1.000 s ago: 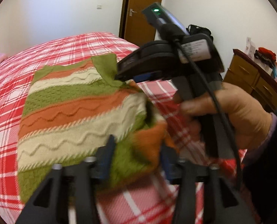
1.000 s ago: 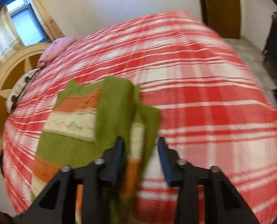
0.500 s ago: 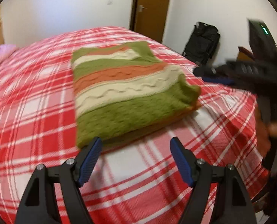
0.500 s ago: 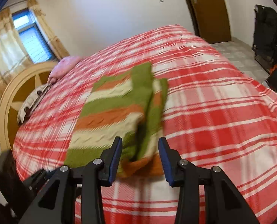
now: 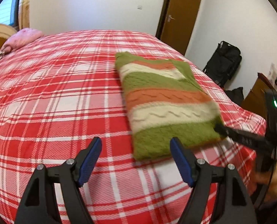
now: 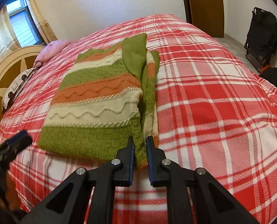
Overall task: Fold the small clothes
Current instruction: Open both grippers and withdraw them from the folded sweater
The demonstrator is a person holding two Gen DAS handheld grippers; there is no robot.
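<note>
The sweater [image 6: 99,100] lies folded on the bed [image 6: 213,97], near its front edge, with green, orange and cream stripes. The right gripper [image 6: 140,145] has just been closing, and its jaws now pinch the near right corner of the sweater. The left gripper [image 5: 136,158] stands apart over the bare cover, just beside the near left corner of the sweater, with nothing between its jaws.

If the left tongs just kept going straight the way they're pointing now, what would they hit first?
Most likely the plaid bedspread. The left tongs stand open with only bare bedspread between the pads. The folded striped sweater lies ahead to the right, near the right pad's line, so depth leaves some doubt.
</note>
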